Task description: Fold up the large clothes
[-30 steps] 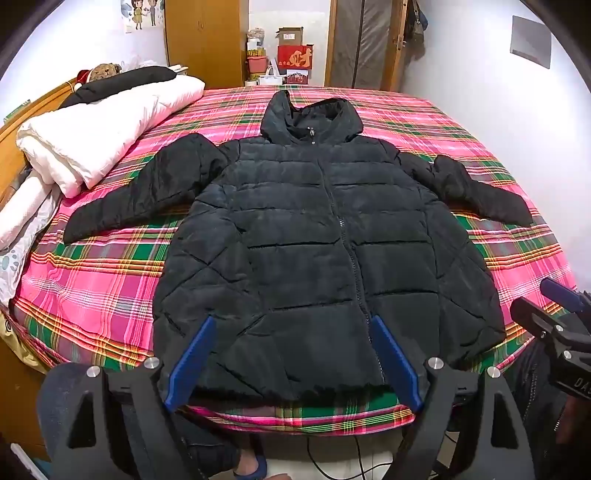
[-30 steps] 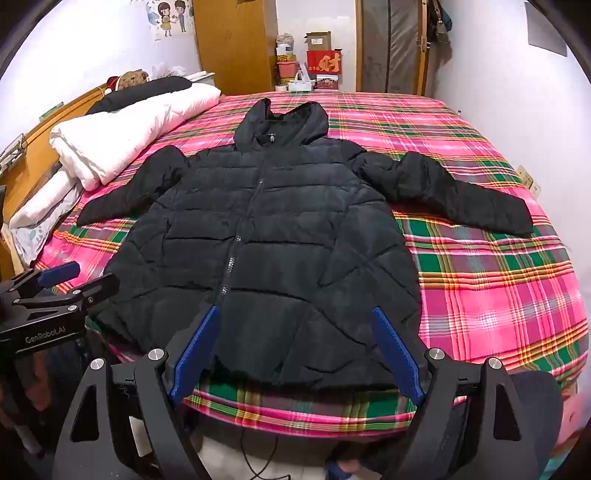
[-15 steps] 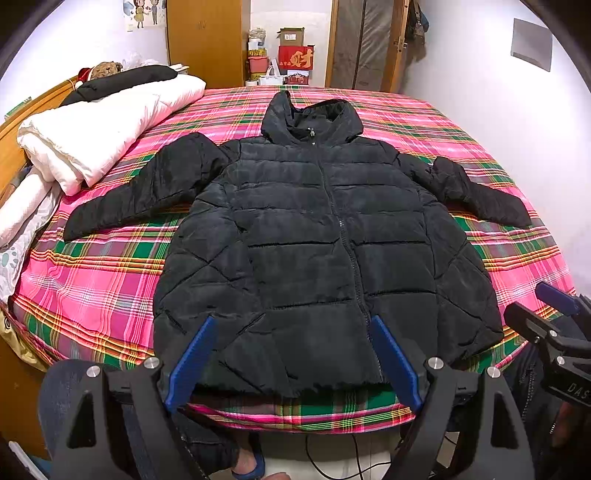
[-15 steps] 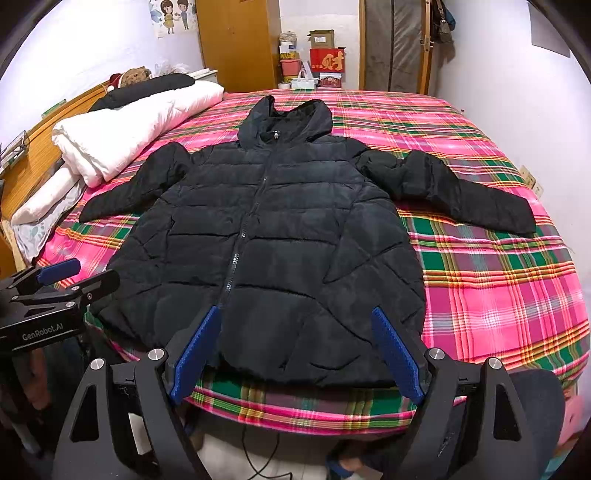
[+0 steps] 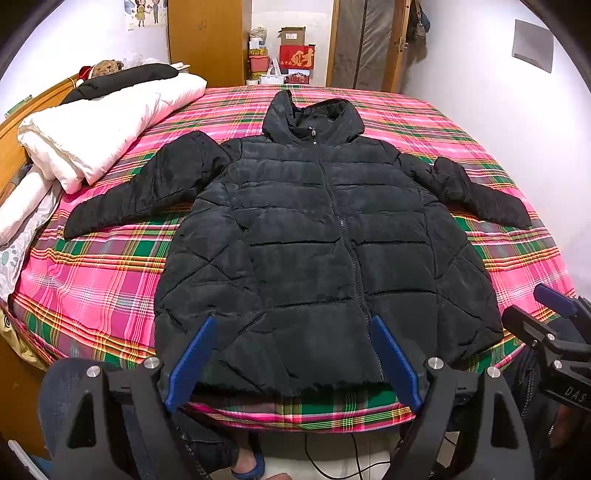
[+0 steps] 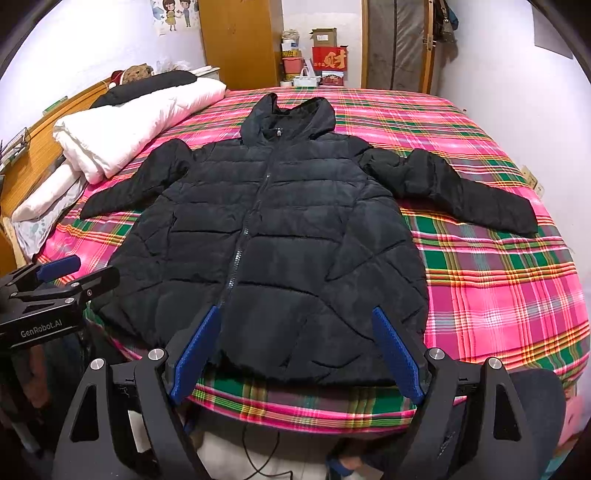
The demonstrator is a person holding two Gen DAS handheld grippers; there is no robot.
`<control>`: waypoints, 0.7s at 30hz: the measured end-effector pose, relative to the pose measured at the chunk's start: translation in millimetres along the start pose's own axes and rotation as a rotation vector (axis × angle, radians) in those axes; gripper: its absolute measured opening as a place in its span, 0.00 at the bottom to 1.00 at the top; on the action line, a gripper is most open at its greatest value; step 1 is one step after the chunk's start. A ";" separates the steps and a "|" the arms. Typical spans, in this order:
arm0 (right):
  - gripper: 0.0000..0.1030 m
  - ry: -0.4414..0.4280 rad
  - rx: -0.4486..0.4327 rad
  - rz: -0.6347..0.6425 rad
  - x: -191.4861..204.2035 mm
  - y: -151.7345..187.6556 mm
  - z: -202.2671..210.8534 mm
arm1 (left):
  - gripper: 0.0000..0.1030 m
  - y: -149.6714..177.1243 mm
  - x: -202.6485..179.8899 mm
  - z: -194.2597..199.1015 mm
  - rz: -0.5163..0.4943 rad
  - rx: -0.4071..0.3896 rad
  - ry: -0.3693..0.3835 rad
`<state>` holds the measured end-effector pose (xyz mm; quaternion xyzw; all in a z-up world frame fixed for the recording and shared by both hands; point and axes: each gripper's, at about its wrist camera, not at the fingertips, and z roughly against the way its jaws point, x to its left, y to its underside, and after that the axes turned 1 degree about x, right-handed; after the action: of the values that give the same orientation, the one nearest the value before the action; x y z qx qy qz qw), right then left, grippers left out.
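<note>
A black puffer jacket (image 5: 325, 251) lies face up and zipped on the plaid bed (image 5: 92, 280), hem at the near edge, hood toward the far edge, sleeves spread toward the side edges. The left tongs (image 5: 293, 358) and right tongs (image 6: 295, 350) hang wide apart above the hem, holding nothing. A folded white quilt (image 5: 99, 129) sits at the far left corner.

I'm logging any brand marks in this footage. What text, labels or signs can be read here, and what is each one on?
"GenRobot.AI": white print on the left gripper body, seen from the right wrist view.
"DAS": cut-off print on the right gripper body, seen from the left wrist view.
"财": gold character on the red box by the far wall.
Cardboard box label: too small to read.
</note>
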<state>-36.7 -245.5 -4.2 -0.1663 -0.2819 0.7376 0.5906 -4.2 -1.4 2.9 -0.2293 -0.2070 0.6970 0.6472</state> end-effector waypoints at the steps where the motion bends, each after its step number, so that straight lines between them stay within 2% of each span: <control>1: 0.81 0.000 -0.001 0.000 -0.2 -0.3 -0.1 | 0.84 0.0 0.0 0.0 0.000 -0.001 -0.002; 21: 0.81 -0.006 0.009 0.005 1.7 0.1 -3.0 | 0.84 -0.2 2.1 1.1 0.004 0.009 0.003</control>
<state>-35.5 -243.2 -6.5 -0.1623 -0.2799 0.7410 0.5885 -4.8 0.8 3.8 -0.2278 -0.2024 0.6988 0.6471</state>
